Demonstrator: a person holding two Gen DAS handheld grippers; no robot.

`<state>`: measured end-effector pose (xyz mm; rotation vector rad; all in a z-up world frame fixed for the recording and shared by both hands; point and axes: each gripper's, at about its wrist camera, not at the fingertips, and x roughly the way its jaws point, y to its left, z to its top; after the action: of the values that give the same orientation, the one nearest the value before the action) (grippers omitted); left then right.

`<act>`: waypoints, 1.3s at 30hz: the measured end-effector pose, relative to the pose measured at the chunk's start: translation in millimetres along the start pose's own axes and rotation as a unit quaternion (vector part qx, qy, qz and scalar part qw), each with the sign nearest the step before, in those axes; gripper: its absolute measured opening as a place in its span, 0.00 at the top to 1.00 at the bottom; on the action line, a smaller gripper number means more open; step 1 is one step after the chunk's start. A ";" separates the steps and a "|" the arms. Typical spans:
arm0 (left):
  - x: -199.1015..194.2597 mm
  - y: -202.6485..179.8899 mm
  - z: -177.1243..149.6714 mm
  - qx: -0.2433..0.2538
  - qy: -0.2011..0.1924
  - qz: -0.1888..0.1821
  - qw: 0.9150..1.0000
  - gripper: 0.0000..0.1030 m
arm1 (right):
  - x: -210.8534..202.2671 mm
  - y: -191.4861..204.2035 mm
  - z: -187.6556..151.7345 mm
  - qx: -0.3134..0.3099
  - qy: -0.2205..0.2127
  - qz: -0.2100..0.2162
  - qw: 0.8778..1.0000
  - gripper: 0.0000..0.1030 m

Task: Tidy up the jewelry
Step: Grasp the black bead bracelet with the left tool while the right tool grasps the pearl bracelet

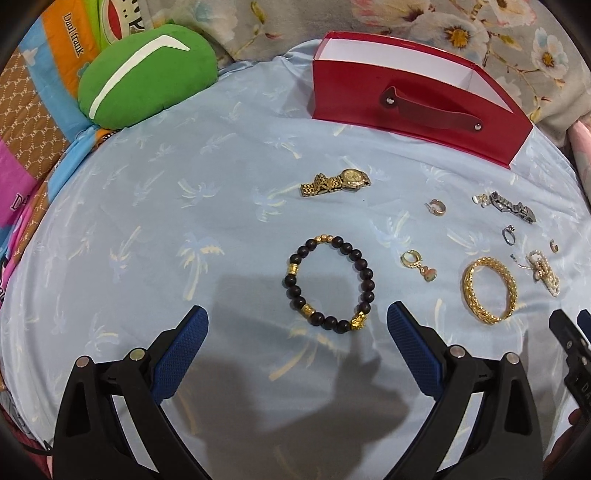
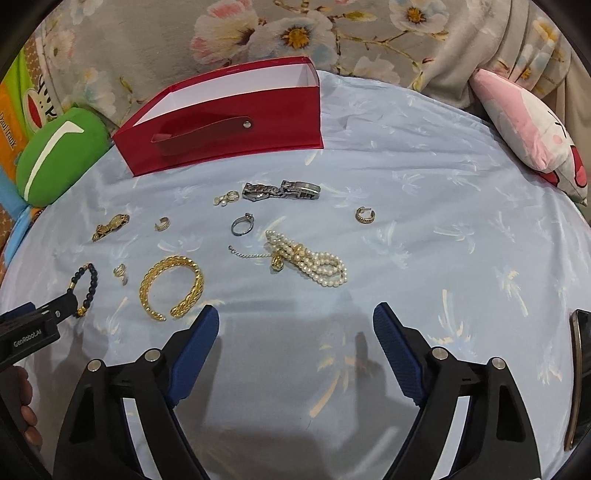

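Observation:
Jewelry lies scattered on a light blue cloth point(image 1: 147, 229). A black bead bracelet point(image 1: 329, 282) lies just ahead of my open, empty left gripper point(image 1: 297, 328). A gold watch point(image 1: 334, 182), a gold bangle point(image 1: 489, 290) and a gold drop earring point(image 1: 417, 264) lie nearby. In the right wrist view a pearl bracelet point(image 2: 308, 262) lies ahead of my open, empty right gripper point(image 2: 295, 325), with the gold bangle point(image 2: 171, 288), a silver ring point(image 2: 242, 224) and a silver watch band point(image 2: 280, 191) around it. An open red box point(image 1: 417, 99) stands at the back; it also shows in the right wrist view point(image 2: 225, 129).
A green cushion point(image 1: 144, 75) lies at the back left and a pink plush point(image 2: 532, 133) at the back right. Flowered fabric point(image 2: 295, 33) lies behind the box. A dark phone-like object point(image 2: 580, 376) lies at the right edge. Small hoop earrings point(image 2: 365, 215) dot the cloth.

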<state>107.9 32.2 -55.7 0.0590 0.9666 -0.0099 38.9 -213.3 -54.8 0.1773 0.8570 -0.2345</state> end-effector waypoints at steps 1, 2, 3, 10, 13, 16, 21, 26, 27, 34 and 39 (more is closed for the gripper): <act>1.9 -1.3 0.6 0.001 0.001 0.000 1.000 0.08 | 2.0 -1.3 1.6 0.000 -0.001 -0.002 1.000 0.21; 4.2 -3.0 0.8 0.002 0.002 0.000 1.000 0.08 | 4.2 -2.9 3.9 -0.001 -0.002 -0.004 1.000 0.22; 7.1 -5.0 1.6 0.003 0.005 0.000 1.000 0.08 | 7.2 -3.2 6.1 -0.002 -0.003 -0.006 1.000 0.22; 23.3 -13.0 4.9 0.004 0.017 -0.001 1.000 0.07 | 29.0 -5.8 22.2 -0.003 0.003 -0.003 1.000 0.26; 26.1 -13.4 6.3 0.000 0.015 -0.002 1.000 0.07 | 38.5 -5.9 26.1 -0.003 0.008 0.003 1.000 0.26; 28.0 -13.9 8.0 -0.002 0.013 -0.005 1.000 0.07 | 45.7 -5.0 27.5 -0.003 0.014 0.008 1.000 0.26; 26.8 -16.1 7.7 0.000 0.009 -0.018 1.000 0.12 | 47.2 -0.9 30.2 -0.013 0.011 0.009 1.000 0.39; 17.9 -19.1 6.0 0.009 0.003 -0.037 0.999 0.36 | 45.5 -1.8 29.3 -0.014 0.009 0.016 1.000 0.51; 16.5 -18.7 5.9 0.008 0.004 -0.043 0.999 0.39 | 44.8 -2.2 28.6 -0.013 0.009 0.018 1.000 0.52; 7.7 -16.4 1.3 0.010 0.011 -0.096 0.995 0.80 | 38.0 -2.2 21.9 -0.006 0.009 0.028 1.000 0.57; 0.4 -13.2 -2.4 0.008 0.004 -0.119 0.993 0.93 | 30.5 -1.9 15.6 0.000 0.008 0.033 0.999 0.58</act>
<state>105.7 19.2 -58.0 -0.0413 0.9777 -0.2376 68.9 -223.0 -68.2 0.2082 0.8662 -0.1708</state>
